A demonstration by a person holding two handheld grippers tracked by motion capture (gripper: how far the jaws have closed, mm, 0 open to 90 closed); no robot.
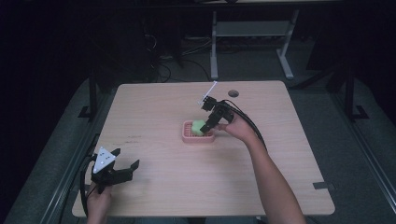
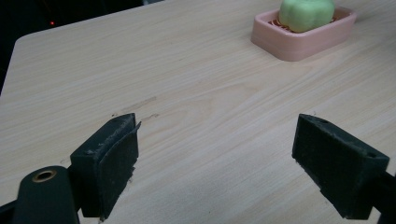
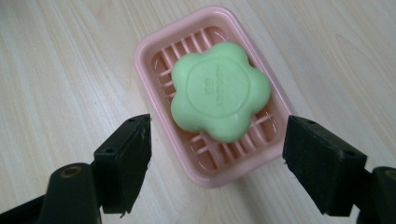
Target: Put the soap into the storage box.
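A green flower-shaped soap lies in a pink slatted soap dish near the middle of the table; the soap and the dish show in the high view too. My right gripper hovers just above the dish, open, its jaws spread wider than the dish and holding nothing. This right gripper comes in from the dish's right side. My left gripper rests open over bare wood at the table's near left corner, far from the dish and the soap.
The light wooden table has a round cable hole near its far edge. A thin white stick rises from the right gripper. Beyond the table stand a white desk frame and loose cables on the dark floor.
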